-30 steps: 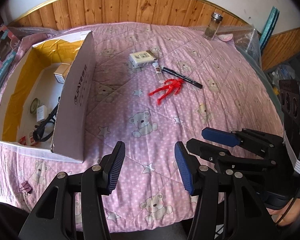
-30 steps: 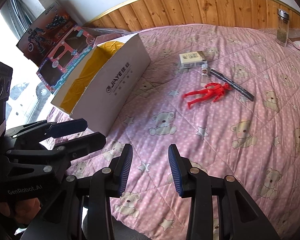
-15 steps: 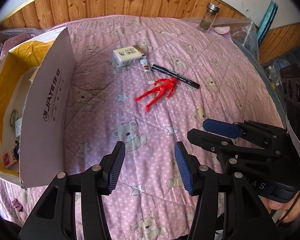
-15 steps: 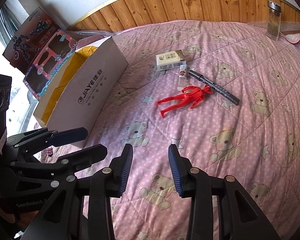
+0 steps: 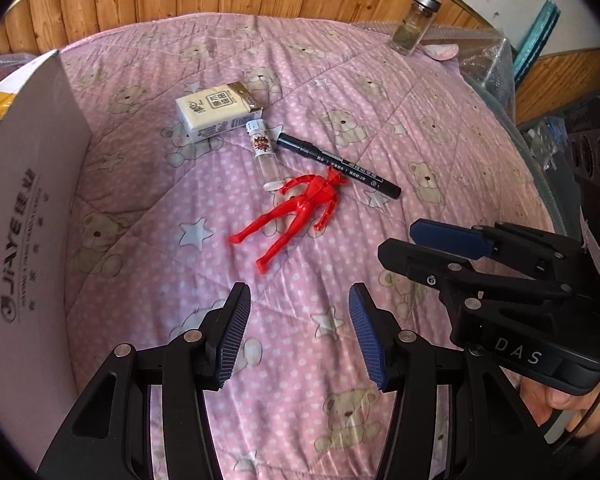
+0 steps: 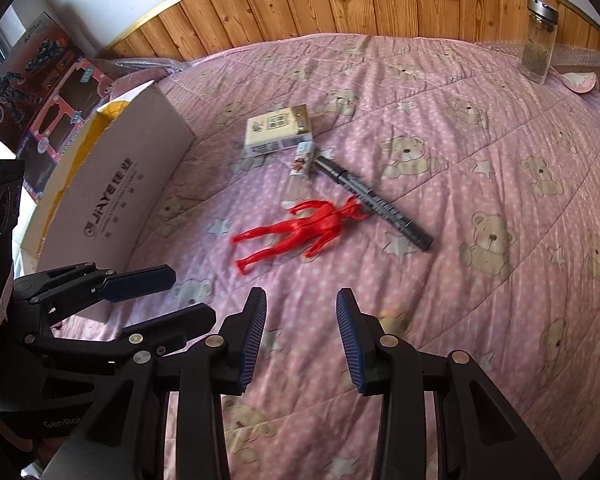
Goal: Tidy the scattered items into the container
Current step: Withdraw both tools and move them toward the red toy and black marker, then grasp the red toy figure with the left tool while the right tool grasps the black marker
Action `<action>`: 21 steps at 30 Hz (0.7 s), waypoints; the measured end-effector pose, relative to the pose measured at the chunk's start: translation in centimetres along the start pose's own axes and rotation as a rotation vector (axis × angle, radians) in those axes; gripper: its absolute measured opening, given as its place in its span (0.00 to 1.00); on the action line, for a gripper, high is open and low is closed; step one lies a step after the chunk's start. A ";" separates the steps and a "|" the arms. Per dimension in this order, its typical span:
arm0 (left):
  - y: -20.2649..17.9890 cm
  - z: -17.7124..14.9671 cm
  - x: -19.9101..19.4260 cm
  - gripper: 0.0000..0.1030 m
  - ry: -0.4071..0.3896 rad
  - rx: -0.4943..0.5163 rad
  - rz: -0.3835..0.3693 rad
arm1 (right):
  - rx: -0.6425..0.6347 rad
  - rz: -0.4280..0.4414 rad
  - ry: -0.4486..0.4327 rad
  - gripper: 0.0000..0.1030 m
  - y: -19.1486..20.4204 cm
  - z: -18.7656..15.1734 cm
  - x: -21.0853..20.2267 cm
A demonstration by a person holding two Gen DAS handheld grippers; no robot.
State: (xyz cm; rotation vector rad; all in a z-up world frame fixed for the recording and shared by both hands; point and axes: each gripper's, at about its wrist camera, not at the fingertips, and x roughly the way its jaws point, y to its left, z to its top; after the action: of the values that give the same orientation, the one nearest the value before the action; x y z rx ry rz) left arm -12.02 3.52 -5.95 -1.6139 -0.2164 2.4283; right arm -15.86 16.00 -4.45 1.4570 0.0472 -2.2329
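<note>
Scattered items, grouped mid-bed on a pink bear-print quilt [image 5: 440, 92]: red plastic figure [image 5: 300, 210] nearest; black marker pen [image 5: 340, 164] lying by its head; small clear vial [image 5: 265, 152] beside the figure's arm; white tissue pack [image 5: 216, 114] farthest, just left of the vial. Container: white cardboard box [image 6: 116, 196], yellow-lined, at the left of the bed, well apart from the group; a glass spice jar [image 6: 540, 48] stands far right. Left claw [image 5: 298, 332] and right claw [image 6: 302, 338] both hover near side of the figure, jaws spread wide, gripping nothing.
</note>
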 end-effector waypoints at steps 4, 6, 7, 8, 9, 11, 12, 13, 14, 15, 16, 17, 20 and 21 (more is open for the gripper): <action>0.1 1.2 2.1 0.53 0.010 0.000 -0.007 | -0.014 -0.020 0.014 0.37 -1.3 1.3 1.4; 0.1 1.7 3.1 0.53 0.015 0.000 -0.011 | -0.027 -0.036 0.022 0.37 -1.8 1.9 2.2; 0.1 1.9 3.6 0.53 0.019 0.000 -0.018 | -0.035 -0.044 0.026 0.37 -2.1 2.3 2.7; 0.1 2.1 4.2 0.53 0.022 0.001 -0.020 | -0.041 -0.050 0.030 0.37 -2.4 2.7 3.1; 0.1 2.3 4.7 0.53 0.024 0.001 -0.021 | -0.047 -0.056 0.035 0.36 -2.7 3.0 3.5; 0.1 2.7 5.7 0.53 0.028 0.009 -0.028 | -0.067 -0.068 0.048 0.36 -3.2 3.7 4.5; 0.1 2.9 6.2 0.53 0.032 0.013 -0.026 | -0.080 -0.076 0.055 0.36 -3.5 4.0 5.1; 0.1 3.1 6.6 0.53 0.030 0.020 -0.026 | -0.093 -0.083 0.063 0.36 -3.7 4.3 5.6; -0.1 3.2 6.8 0.53 0.019 0.032 -0.025 | -0.107 -0.092 0.070 0.36 -3.8 4.5 6.2; -0.2 3.3 6.9 0.53 0.006 0.042 -0.020 | -0.130 -0.107 0.057 0.36 -3.9 4.8 6.4; -0.3 3.4 7.1 0.53 -0.002 0.050 -0.017 | -0.151 -0.119 0.051 0.36 -3.8 5.2 6.6; -0.4 3.6 7.3 0.53 -0.005 0.058 -0.016 | -0.165 -0.127 0.050 0.36 -3.9 5.5 6.8; -0.3 4.0 7.7 0.50 -0.011 0.063 -0.020 | -0.171 -0.131 0.040 0.36 -4.4 6.3 7.2; -0.2 4.2 7.8 0.45 -0.013 0.062 -0.020 | -0.172 -0.137 0.037 0.34 -4.7 6.5 7.4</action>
State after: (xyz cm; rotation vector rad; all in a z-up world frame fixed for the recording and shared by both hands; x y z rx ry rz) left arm -18.79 5.73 -11.18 -1.5629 -0.1566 2.4065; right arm -25.66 15.68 -9.09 1.4400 0.3518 -2.2456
